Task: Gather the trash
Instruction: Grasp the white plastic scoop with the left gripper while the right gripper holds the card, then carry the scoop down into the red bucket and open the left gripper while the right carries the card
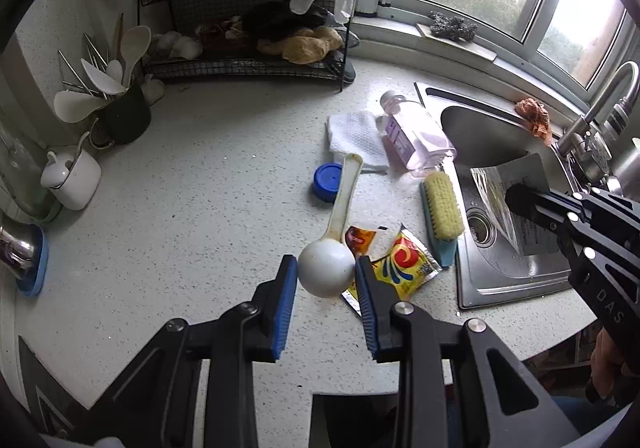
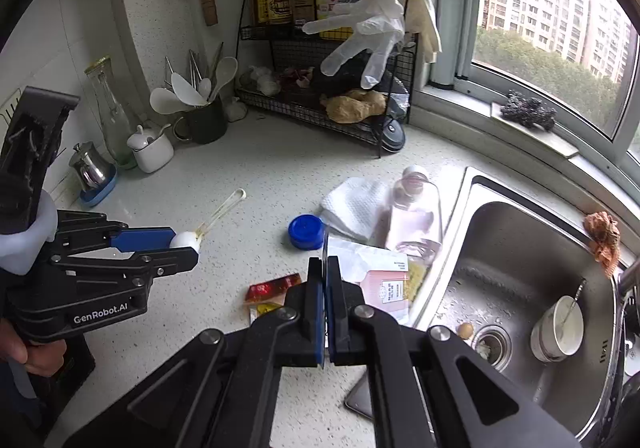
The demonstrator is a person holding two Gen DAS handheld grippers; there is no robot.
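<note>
The speckled pale stone tabletop (image 1: 200,187) is hard and smooth, so flat litter on it gives little edge to get under. Set into it on the right is the stainless steel sink (image 2: 520,248), wet and slick, with a white ceramic cup (image 2: 558,328) near the drain. Of the loose things, the clear plastic bottle of pink liquid (image 1: 412,135) lies on its side beside a folded white quilted paper towel (image 1: 354,135); the bottle looks rigid and fairly heavy, the towel soft and nearly weightless. A yellow-bristled scrubbing brush with a teal back (image 1: 442,215) rests at the sink's edge. The right gripper (image 2: 325,280) has its jaws closed on a thin silvery and pink printed foil pouch (image 1: 508,203), held up over the sink edge; it is light, crinkly and floppy, and likely slippery, so a pinch well in from the edge seems safest. The left gripper (image 1: 326,272) holds the round bowl of a white plastic spoon with a long stained handle (image 1: 328,268) between its jaws, clear of the tabletop; the bowl is stiff, light and curved, and could squirm out, the handle being a surer hold. Below lie a yellow and red crumpled sauce sachet (image 1: 404,264), a small red-brown sachet (image 1: 360,240), and a round blue plastic cap (image 1: 328,181).
</note>
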